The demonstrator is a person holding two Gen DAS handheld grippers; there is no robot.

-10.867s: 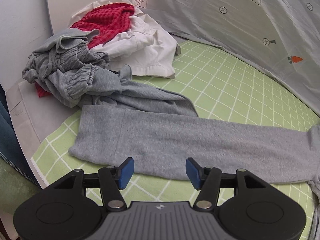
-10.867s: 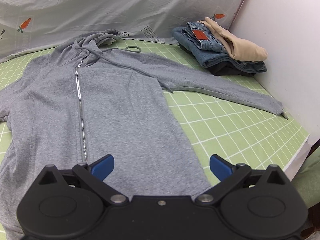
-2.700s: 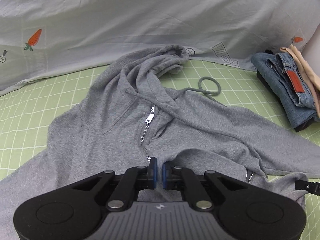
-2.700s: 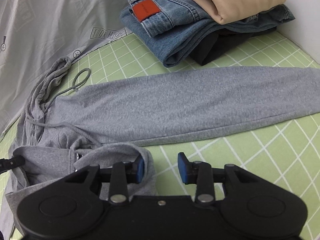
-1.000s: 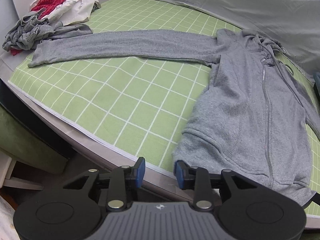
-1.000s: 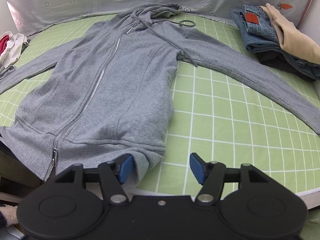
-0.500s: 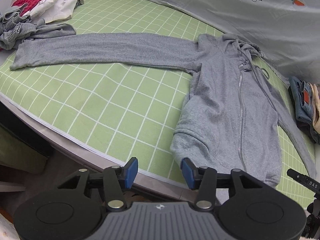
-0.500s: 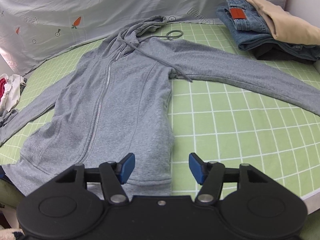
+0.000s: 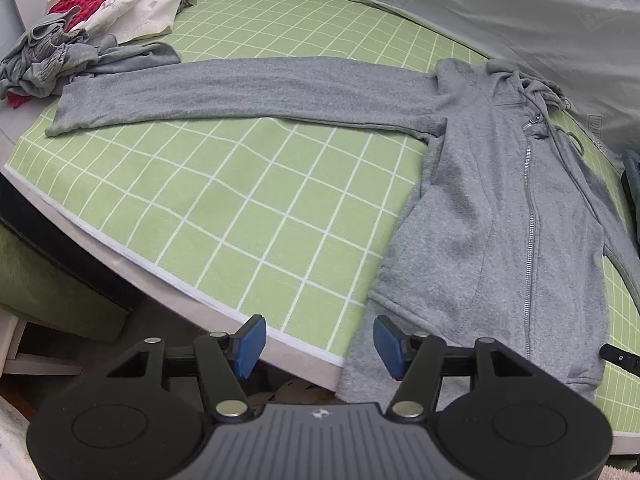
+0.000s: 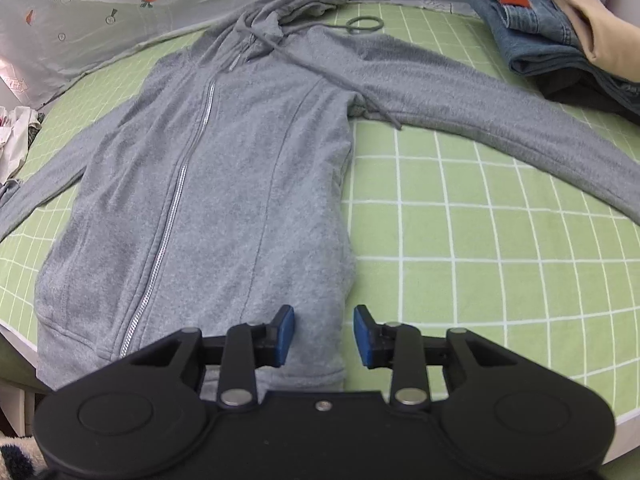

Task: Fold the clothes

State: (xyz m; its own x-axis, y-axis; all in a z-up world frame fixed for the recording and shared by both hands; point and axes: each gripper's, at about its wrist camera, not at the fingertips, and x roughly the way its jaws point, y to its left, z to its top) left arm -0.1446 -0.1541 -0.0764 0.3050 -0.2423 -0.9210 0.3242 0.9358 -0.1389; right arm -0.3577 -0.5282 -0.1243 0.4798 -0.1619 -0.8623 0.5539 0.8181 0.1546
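Observation:
A grey zip hoodie (image 9: 492, 220) (image 10: 224, 184) lies face up on the green checked mat (image 9: 256, 200), both sleeves spread out to the sides and its hem hanging over the near edge. My left gripper (image 9: 316, 346) stands open at the mat's near edge, just left of the hem's left corner. My right gripper (image 10: 323, 336) is open too, low over the hem's right corner, with grey cloth showing between its blue pads (image 10: 285, 334). Neither holds anything.
A heap of unfolded clothes (image 9: 92, 28), red, white and grey, lies at the far left by the left cuff. Folded jeans and a beige garment (image 10: 560, 28) are stacked far right. A grey carrot-print sheet (image 10: 120, 8) rises behind. A hair tie (image 10: 366, 24) lies near the hood.
Both grippers have come forward and lower toward the hoodie's hem. The left one has opened wider. The hoodie itself has not moved.

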